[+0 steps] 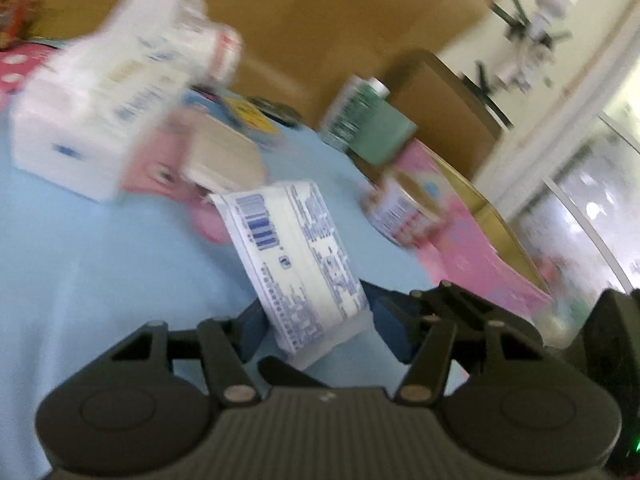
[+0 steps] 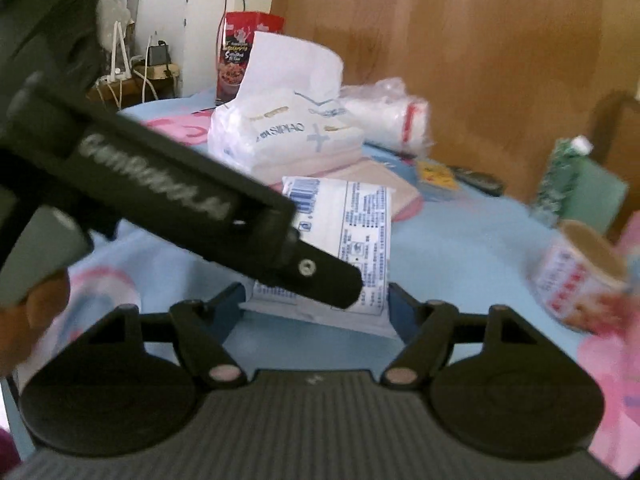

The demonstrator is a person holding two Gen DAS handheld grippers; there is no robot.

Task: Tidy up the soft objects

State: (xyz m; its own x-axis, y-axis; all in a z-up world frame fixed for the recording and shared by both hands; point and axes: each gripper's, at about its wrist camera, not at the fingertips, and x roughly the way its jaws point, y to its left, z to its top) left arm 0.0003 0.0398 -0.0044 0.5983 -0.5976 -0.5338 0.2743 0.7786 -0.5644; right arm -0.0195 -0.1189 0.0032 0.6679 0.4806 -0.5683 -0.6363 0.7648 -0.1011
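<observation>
Straddling one sealed tissue pack (image 1: 296, 264), the left gripper (image 1: 316, 330) and right gripper (image 2: 316, 312) are both sitting at its near end, probably for a shared lift or handover. Whether either is pinching it, I cannot tell; the pack is slanting above the blue bedsheet (image 1: 100, 280), pointing toward the opened tissue packet (image 2: 288, 132).
</observation>
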